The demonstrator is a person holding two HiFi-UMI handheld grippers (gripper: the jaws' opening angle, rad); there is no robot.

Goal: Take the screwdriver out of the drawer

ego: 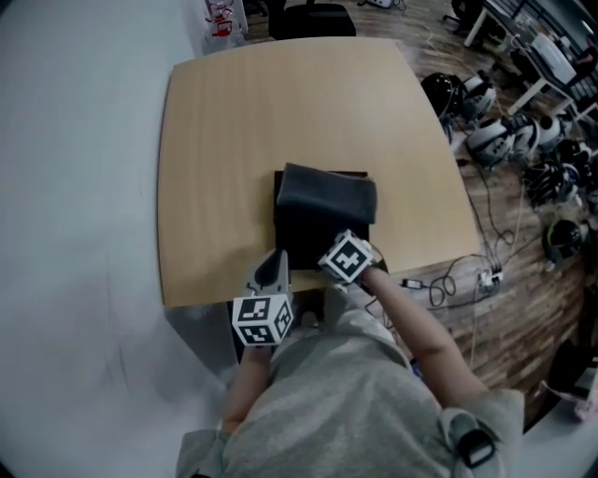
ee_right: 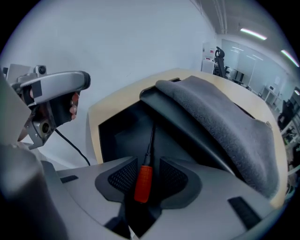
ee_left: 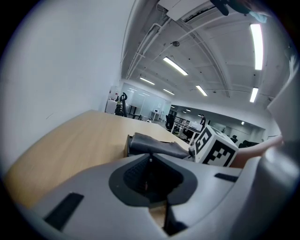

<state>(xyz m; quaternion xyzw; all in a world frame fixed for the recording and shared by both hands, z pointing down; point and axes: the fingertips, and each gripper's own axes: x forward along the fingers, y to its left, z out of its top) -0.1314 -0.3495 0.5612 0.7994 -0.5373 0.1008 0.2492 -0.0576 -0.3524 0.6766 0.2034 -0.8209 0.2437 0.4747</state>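
A black drawer box [ego: 308,229] with a grey cloth [ego: 327,194] draped on top sits near the front of the wooden table [ego: 215,140]. In the right gripper view the drawer [ee_right: 119,133] stands pulled out. A screwdriver [ee_right: 143,183] with an orange-red handle lies in it, its black shaft pointing inward. My right gripper [ee_right: 144,164] points steeply down over it. The jaws are open on either side of the handle, with gaps beside the pads [ee_right: 123,178]. Its marker cube [ego: 348,257] hides the fingertips in the head view. My left gripper [ego: 274,263] hovers left of the drawer front, shut and empty [ee_left: 150,158].
The table's front edge runs just under both grippers. A black chair [ego: 313,17] and a red-and-white item [ego: 222,19] stand beyond the far edge. On the wooden floor at the right lie helmets [ego: 495,131], cables and a power strip [ego: 486,275].
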